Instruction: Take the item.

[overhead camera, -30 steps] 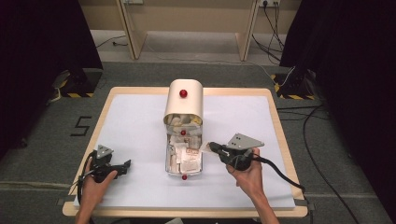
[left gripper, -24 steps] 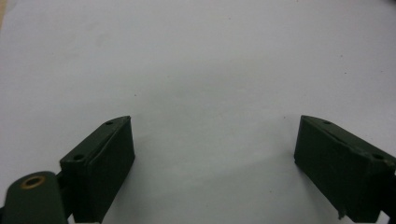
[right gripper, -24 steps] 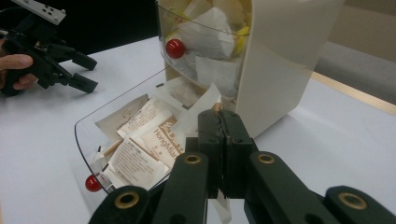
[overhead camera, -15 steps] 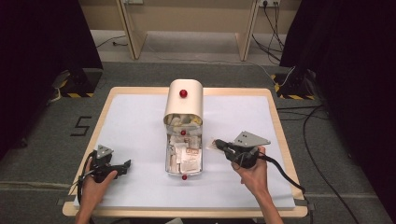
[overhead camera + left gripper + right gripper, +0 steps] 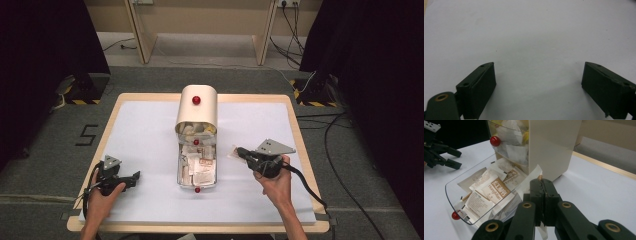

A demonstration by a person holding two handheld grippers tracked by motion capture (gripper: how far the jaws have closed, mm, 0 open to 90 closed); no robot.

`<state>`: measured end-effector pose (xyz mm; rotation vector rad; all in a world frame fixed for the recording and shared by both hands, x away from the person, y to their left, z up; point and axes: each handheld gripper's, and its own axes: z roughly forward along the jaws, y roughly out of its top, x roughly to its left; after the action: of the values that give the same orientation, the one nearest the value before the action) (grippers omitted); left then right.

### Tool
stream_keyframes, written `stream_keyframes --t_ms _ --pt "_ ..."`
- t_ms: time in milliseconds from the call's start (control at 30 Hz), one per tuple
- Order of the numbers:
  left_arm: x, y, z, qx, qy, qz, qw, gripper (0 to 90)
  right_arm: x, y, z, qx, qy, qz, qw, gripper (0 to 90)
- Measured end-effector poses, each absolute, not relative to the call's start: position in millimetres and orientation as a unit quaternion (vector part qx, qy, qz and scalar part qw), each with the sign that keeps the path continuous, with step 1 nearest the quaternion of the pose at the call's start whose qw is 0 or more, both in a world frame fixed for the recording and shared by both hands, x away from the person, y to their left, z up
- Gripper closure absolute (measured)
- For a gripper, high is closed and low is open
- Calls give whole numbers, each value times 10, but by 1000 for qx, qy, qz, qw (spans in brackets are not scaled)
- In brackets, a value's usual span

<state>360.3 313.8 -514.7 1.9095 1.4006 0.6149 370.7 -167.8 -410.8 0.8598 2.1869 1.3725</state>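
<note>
Seen from above, a wooden-edged table [image 5: 295,120] covered with a white sheet sits on a grey floor.

At the left, near the front edge, the person's left hand [image 5: 100,200] holds the left gripper [image 5: 131,178] low over the bare sheet, pointing toward the middle of the table. In the left gripper view its two black jaws stand wide apart with nothing between them, just plain white surface beneath.

In the middle stands a cream, round-topped dispenser box [image 5: 197,107] with a red knob on its top. Its clear plastic drawer [image 5: 197,170] is pulled out toward the person and is full of small paper sachets [image 5: 200,167], white and tan (some printed "HongMan" in the right gripper view). More sachets are stacked inside the open mouth of the box. A red knob marks the drawer's front edge.

To the right of the drawer, the person's right hand [image 5: 272,182] holds the right gripper [image 5: 239,151], pointing left toward the drawer. Its jaws are pressed together on one white sachet [image 5: 233,151], which hangs just beside the drawer's right wall, clear of the pile. In the right gripper view the sachet [image 5: 531,176] sticks up out of the closed jaw tips, and a strip of it hangs below them. A cable trails from this gripper toward the table's right front corner.
</note>
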Motion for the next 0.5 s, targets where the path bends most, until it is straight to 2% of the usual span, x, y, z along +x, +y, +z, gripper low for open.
stream_keyframes --t_ms 500 --pt "3603 3137 -5147 734 538 236 341 113 3770 -1828 -4157 331 778 489 214 887"
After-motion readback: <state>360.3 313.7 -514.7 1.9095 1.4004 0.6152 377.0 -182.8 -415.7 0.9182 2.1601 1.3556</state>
